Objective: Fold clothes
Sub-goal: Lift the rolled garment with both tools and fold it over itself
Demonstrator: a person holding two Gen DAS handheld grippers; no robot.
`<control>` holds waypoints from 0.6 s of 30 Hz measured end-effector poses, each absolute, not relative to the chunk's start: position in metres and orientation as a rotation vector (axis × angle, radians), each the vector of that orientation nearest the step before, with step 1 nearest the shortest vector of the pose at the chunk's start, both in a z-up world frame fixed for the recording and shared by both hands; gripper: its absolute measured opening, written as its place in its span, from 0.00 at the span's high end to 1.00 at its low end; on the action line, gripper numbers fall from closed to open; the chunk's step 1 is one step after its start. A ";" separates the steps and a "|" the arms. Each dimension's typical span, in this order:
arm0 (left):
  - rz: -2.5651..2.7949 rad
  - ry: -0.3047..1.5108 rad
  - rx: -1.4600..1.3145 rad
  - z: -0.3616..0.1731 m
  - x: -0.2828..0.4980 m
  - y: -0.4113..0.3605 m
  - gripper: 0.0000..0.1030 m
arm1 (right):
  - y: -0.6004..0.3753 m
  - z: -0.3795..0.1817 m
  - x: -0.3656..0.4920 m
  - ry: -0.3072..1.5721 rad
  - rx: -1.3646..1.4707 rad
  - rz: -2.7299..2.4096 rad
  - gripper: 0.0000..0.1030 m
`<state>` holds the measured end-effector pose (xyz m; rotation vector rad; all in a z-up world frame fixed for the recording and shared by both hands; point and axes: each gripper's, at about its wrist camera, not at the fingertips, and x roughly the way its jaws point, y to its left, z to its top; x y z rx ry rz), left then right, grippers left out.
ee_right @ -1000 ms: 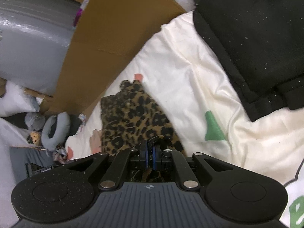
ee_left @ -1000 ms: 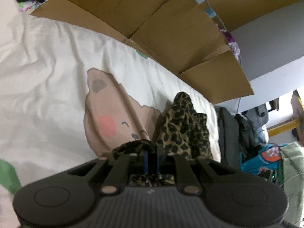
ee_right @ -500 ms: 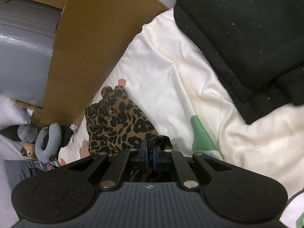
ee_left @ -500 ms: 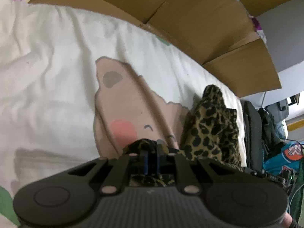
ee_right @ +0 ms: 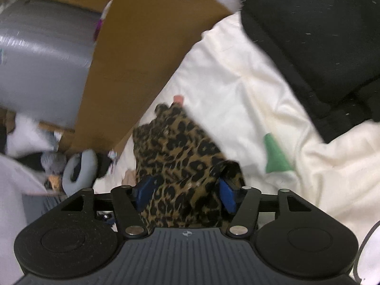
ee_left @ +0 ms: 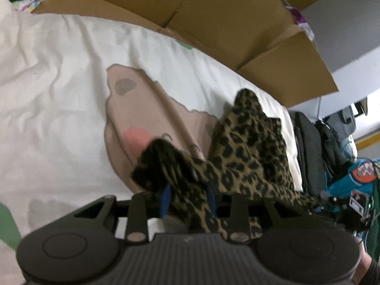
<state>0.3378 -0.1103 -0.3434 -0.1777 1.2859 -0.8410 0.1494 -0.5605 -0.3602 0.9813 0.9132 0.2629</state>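
Both tongs have just been opening, the left gripper (ee_left: 188, 199) narrowly and the right gripper (ee_right: 186, 193) wide, with the leopard-print garment (ee_right: 180, 152) lying loose, I think, between each beside the cardboard (ee_right: 142, 47), so I draw back straight without snagging the fold.
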 end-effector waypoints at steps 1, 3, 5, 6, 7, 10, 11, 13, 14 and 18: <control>-0.849 1.280 -0.174 -0.341 0.333 -0.111 0.67 | -0.556 -0.359 0.149 0.922 0.962 0.273 0.35; -0.867 1.270 -0.163 -0.335 0.323 -0.113 0.67 | -0.548 -0.358 0.151 0.944 0.921 0.296 0.35; -0.895 1.250 -0.138 -0.329 0.314 -0.117 0.67 | -0.541 -0.358 0.155 0.958 0.895 0.312 0.35; -0.905 1.242 -0.125 -0.328 0.310 -0.121 0.67 | -0.538 -0.358 0.156 0.961 0.883 0.319 0.35; -0.918 1.238 -0.112 -0.328 0.306 -0.124 0.67 | -0.534 -0.357 0.158 0.964 0.870 0.325 0.35; -0.946 1.240 -0.074 -0.330 0.299 -0.134 0.67 | -0.524 -0.354 0.161 0.969 0.813 0.350 0.34; -0.954 1.242 -0.067 -0.332 0.297 -0.136 0.67 | -0.520 -0.353 0.162 0.972 0.788 0.361 0.34; -0.968 1.247 -0.052 -0.335 0.293 -0.141 0.67 | -0.510 -0.352 0.163 0.983 0.741 0.386 0.34; -0.975 1.250 -0.044 -0.336 0.291 -0.144 0.67 | -0.504 -0.351 0.164 0.990 0.718 0.399 0.35; -1.001 1.243 0.002 -0.339 0.284 -0.155 0.68 | -0.487 -0.354 0.168 0.999 0.667 0.434 0.35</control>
